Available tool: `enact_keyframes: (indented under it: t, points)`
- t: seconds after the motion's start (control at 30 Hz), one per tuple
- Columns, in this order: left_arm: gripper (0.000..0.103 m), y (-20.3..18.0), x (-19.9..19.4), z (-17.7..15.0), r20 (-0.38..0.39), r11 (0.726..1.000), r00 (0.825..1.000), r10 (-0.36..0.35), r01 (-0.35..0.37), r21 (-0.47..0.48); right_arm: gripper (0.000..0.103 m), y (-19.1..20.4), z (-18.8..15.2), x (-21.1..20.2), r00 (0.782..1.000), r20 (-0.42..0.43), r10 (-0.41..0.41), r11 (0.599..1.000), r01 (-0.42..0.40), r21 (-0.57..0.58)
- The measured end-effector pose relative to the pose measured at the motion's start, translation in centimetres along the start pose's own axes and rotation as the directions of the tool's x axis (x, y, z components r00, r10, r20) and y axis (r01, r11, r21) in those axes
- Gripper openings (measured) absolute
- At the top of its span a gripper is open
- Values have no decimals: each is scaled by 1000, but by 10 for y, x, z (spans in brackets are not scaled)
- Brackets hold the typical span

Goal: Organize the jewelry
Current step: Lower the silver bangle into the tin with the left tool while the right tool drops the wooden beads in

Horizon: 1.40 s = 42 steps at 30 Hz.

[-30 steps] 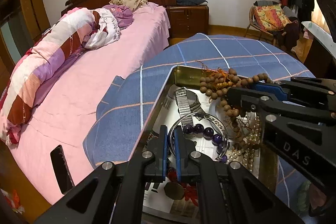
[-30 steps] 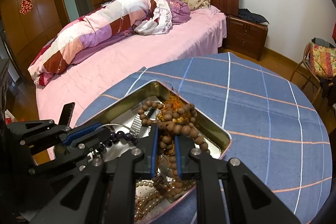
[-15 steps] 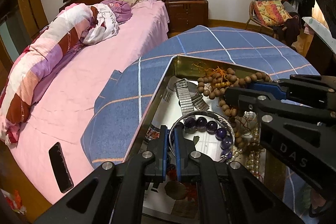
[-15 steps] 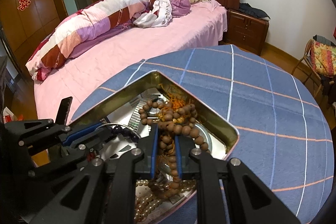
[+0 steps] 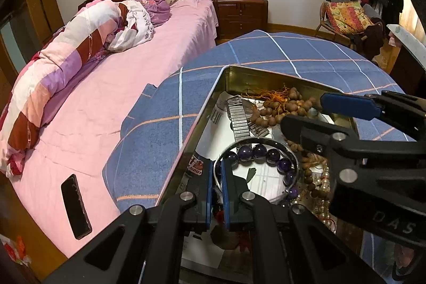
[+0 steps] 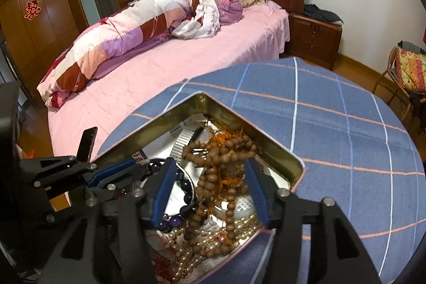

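Pinching the thin silver bangle (image 5: 262,143) at its near edge, the left tongs (image 5: 217,186) have their blue pads closed almost together on the metal hoop, low over the open metal tin (image 5: 269,75). A purple bead bracelet (image 5: 269,155) curves along just inside the bangle, and both sit above the papers lining the tin's floor.

The right tongs (image 6: 210,190) are spread wide, gripping nothing; their blue pads stand on either side of the brown wooden bead strand (image 6: 213,177), which lies heaped in the tin with orange threads tangled through it (the pads do not appear to touch the beads). From the left wrist view the same tongs reach in from the right, over the wooden beads (image 5: 282,108) at the tin's far end.

Also in the tin: a silver watch band (image 5: 238,119) beside the wooden beads, and a string of pearls (image 6: 186,244) piled at the near side, partly under the brown strand.

The tin rests on a round tabletop covered by a blue checked cloth (image 6: 332,124). Beyond it is a bed with a pink sheet (image 5: 111,97), a rolled patchwork quilt (image 5: 61,65) and a dark phone (image 5: 76,206) lying near the bed's edge.
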<state>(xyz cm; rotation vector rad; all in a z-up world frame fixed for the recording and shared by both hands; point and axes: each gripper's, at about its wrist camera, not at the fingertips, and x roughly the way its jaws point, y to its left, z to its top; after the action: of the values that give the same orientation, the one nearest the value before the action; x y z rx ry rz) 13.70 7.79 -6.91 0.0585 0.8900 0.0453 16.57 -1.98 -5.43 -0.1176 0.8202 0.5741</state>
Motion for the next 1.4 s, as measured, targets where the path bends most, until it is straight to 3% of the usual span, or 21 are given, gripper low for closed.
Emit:
enact_keyframes:
  t: [0.07, 0.13, 0.2, 0.4, 0.47, 0.6, 0.77, 1.4]
  points:
    - [11, 1, -1, 0, -2, 1000, 1000, 2, -2, -2, 58, 2, 0, -1, 1000, 2, 2, 1000, -2, 1]
    - [33, 1, -3, -1, 3, 1000, 1000, -2, 2, -6, 61, 3, 1, -2, 1000, 7, -3, 1000, 3, 2]
    - [41, 1, -6, -2, 7, 999, 1000, -30, 30, -15, 65, 4, -1, -4, 1000, 14, -7, 1000, 7, 3]
    - [48, -2, -13, -3, 28, 1000, 1000, -10, 10, -2, 68, 3, -2, -10, 1000, 27, -6, 1000, 6, 10]
    - [50, -1, -16, -3, 33, 1000, 999, -12, 12, -11, 73, 2, -3, -13, 999, 34, -9, 1000, 8, 13]
    - [62, -1, -21, -5, 42, 999, 999, -30, 31, -22, 76, 1, -5, -17, 999, 42, -11, 1000, 10, 16]
    - [67, -2, -29, -8, 56, 1000, 998, -17, 19, -23, 82, 0, -9, -26, 999, 47, -14, 1000, 13, 13]
    - [70, 5, -62, -25, 93, 996, 996, 19, -11, -86, 92, -2, -31, -57, 998, 67, -5, 1000, 3, 26]
